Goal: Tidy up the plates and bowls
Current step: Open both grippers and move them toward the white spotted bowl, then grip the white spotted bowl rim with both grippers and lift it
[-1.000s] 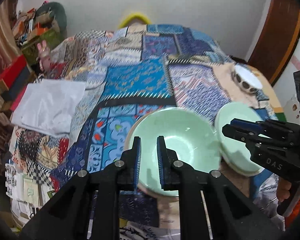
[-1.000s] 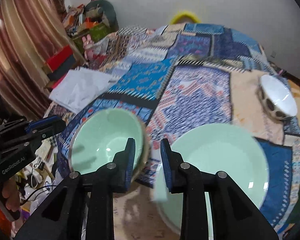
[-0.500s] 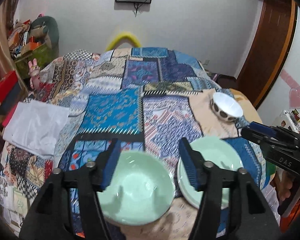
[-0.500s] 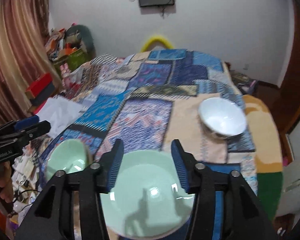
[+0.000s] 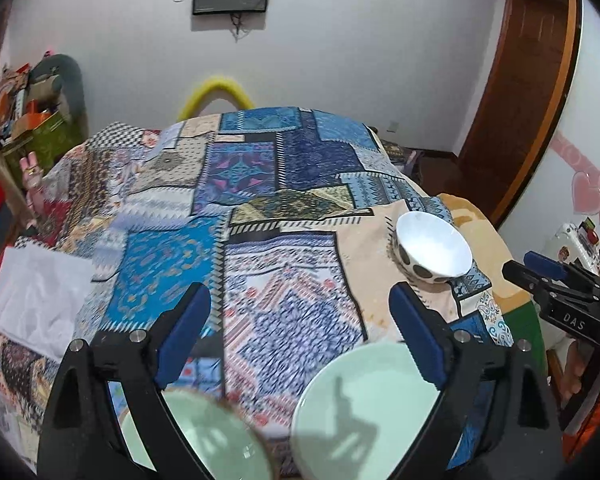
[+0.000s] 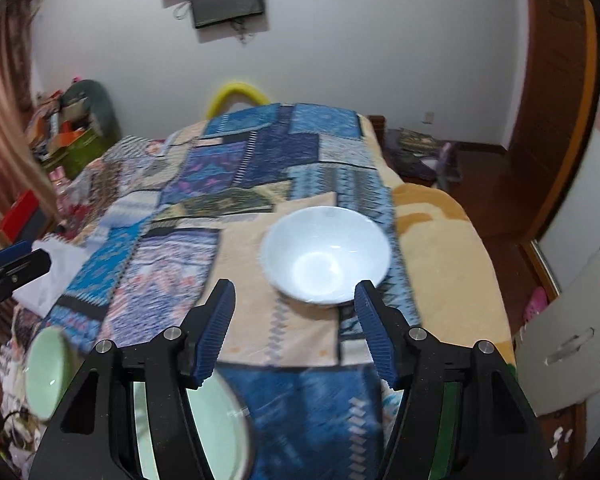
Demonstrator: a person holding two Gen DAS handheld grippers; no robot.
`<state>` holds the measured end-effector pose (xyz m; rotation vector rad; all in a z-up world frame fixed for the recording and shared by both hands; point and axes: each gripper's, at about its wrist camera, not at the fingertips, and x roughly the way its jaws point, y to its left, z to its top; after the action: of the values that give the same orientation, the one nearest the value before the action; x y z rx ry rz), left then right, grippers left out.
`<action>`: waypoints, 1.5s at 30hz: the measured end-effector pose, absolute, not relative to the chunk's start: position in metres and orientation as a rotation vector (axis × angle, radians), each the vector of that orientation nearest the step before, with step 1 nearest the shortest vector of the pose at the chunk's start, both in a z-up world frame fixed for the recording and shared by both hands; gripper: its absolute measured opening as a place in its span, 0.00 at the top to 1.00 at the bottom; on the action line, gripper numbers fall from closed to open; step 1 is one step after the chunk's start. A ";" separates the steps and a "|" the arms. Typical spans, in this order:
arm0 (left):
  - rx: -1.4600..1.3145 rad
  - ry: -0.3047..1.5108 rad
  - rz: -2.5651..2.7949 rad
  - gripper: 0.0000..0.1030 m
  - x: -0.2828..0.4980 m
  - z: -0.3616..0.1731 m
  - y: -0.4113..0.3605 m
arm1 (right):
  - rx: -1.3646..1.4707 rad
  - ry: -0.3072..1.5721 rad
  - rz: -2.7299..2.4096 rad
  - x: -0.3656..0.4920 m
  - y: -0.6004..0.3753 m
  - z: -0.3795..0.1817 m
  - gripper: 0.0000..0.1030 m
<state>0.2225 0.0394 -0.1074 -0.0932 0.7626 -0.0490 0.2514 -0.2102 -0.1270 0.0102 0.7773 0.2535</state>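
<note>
Far left: white folded cloth (image 5: 36,292) on the patchwork bedspread (image 5: 260,208), clutter stacked past it. Near left: green bowl (image 5: 196,440) under the left hand-held gripper (image 5: 300,332), jaws opening wide, holding nothing. Just right: green plate (image 5: 364,408). Farther right, well apart: white spotted bowl (image 6: 324,256), ahead of the right hand-held gripper (image 6: 292,332), jaws opening, empty. Nothing between gripper and bowl.

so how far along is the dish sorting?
Done so far: green bowl and green plate sit side by side on the quilt, unstacked. In hand: nothing; left gripper and right gripper are opening, empty. Left: the white bowl, untouched ahead of the right gripper.
</note>
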 end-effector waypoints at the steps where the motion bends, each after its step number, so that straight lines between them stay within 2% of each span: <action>1: -0.087 0.770 -0.055 0.11 0.230 -0.111 0.035 | 0.017 0.783 0.244 0.258 -0.216 -0.130 0.43; 8: -0.056 0.835 -0.116 0.11 0.289 -0.140 0.002 | 0.068 0.841 0.183 0.302 -0.242 -0.166 0.45; 15: -0.060 0.919 -0.160 0.11 0.334 -0.176 -0.015 | 0.111 0.920 0.164 0.334 -0.258 -0.202 0.69; 21: -0.031 0.944 -0.175 0.16 0.354 -0.195 -0.027 | 0.140 0.962 0.188 0.353 -0.262 -0.219 0.82; 35: -0.045 0.999 -0.231 0.30 0.378 -0.218 -0.051 | 0.091 0.968 0.304 0.341 -0.243 -0.217 0.84; 41: -0.045 1.082 -0.256 0.45 0.388 -0.238 -0.059 | 0.064 0.975 0.382 0.334 -0.221 -0.219 0.84; 45: -0.034 1.138 -0.261 0.67 0.390 -0.251 -0.064 | 0.068 0.984 0.400 0.334 -0.211 -0.221 0.84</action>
<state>0.3904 -0.0635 -0.2512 -0.0339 1.1379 -0.2610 0.3345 -0.2113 -0.2209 0.0676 0.9838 0.4004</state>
